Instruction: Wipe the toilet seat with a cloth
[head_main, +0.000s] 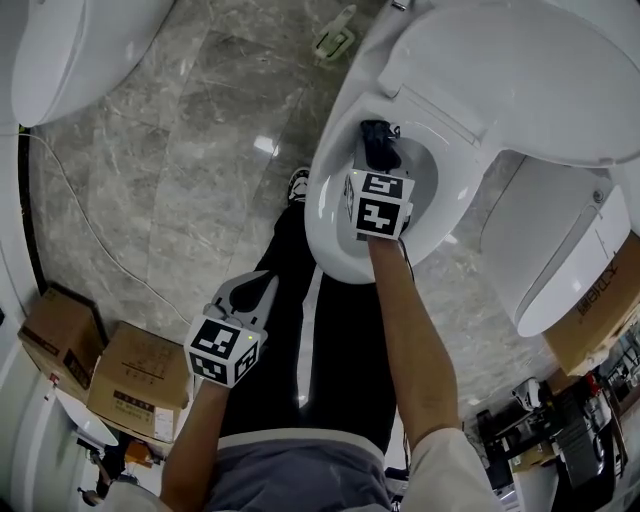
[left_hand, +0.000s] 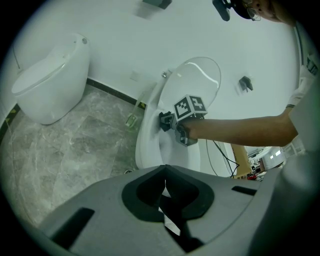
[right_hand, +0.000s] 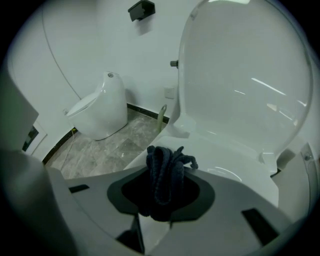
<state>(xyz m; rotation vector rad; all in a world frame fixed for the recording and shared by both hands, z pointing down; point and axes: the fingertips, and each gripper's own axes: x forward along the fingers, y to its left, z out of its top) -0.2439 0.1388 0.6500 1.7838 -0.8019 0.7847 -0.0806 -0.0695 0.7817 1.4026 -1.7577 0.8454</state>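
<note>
Head view first: we saw the right gripper (head_main: 381, 160) over the glossy white oval toilet seat (head_main: 328, 205). Its jaws were clamped on a dark, bunched cloth (head_main: 377, 137) at the seat's inner rim. We could not tell whether the cloth touched the seat. The smooth rounded lid (head_main: 520, 70) stood raised behind it. The left gripper (head_main: 260, 285) hung well apart from the seat, above the person's dark trousers. The grey veined marble floor (head_main: 200, 150) looked polished. Brown cardboard boxes (head_main: 140, 380) sat at lower left, and a thin white cable (head_main: 90, 230) curved beside them.

Left gripper view: we saw the left gripper (left_hand: 164, 169) with matte grey jaws pressed together and nothing between them. Beyond it the right gripper (left_hand: 170, 122) held the cloth (left_hand: 164, 120) against the seat (left_hand: 148, 132). A second toilet (left_hand: 50, 85), egg-shaped, stood at left.

Right gripper view: we saw the right gripper (right_hand: 162, 200) closed on the cloth (right_hand: 167, 165), a navy, ropy, twisted wad poking past the jaw tips. The seat (right_hand: 225, 160) lay just beyond it, under the raised lid (right_hand: 245, 75).
</note>
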